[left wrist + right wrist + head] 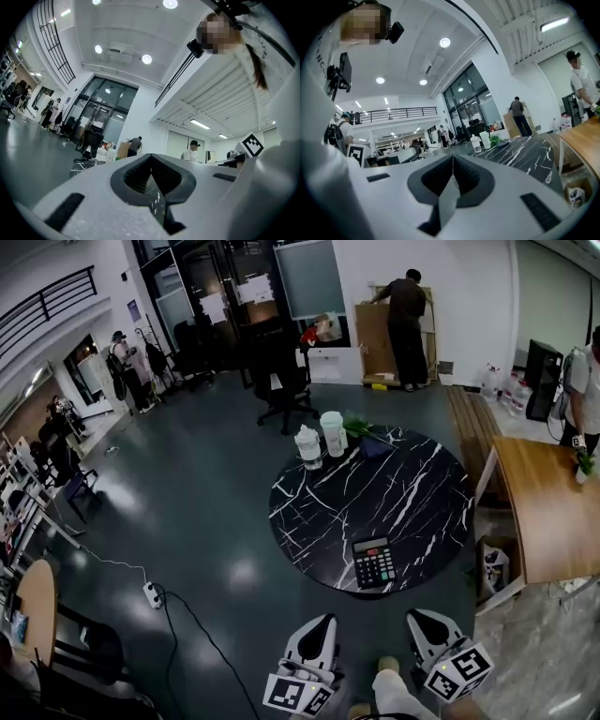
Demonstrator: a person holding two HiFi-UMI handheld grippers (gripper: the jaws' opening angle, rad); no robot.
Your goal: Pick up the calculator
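Observation:
A black calculator (375, 562) lies flat near the front edge of the round black marble table (412, 484) in the head view. My left gripper (320, 626) and right gripper (422, 621) hang side by side below that table edge, short of the calculator. Each is shut with nothing between its jaws. In the left gripper view the left gripper (151, 172) shows its jaws pressed together. The right gripper (452, 172) looks the same in its own view, with the marble table (529, 152) ahead to its right. The calculator is hidden in both gripper views.
Two lidded cups (321, 439), a small plant (357, 425) and a dark flat item stand at the table's far rim. A wooden table (548, 507) with a bag (493, 568) beneath sits to the right. A power strip and cable (152, 594) lie on the floor to the left. People stand around the room.

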